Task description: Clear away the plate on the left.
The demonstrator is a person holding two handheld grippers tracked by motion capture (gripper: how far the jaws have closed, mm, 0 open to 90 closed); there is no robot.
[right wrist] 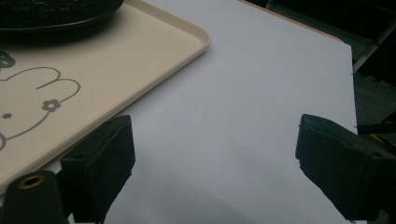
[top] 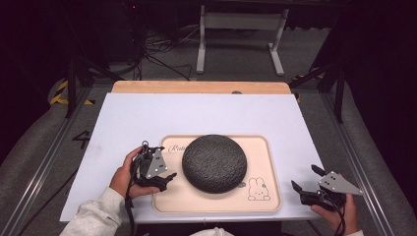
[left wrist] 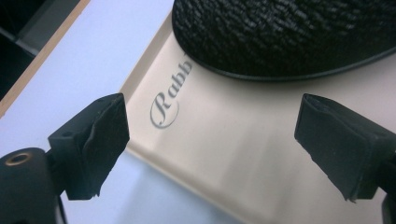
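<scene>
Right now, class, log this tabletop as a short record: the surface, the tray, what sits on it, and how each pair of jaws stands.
surface: white board on a wooden table
tray: beige tray, printed with a rabbit drawing and the script "Rabb..."
on tray: dark round woven hat, lying flat
left gripper: jaws open, nothing between them, over the tray's left edge near the hat
right gripper: jaws open, nothing between them, over the board to the right of the tray

White table (top: 147,118), beige tray (top: 265,147) lying flat near its front edge
</scene>
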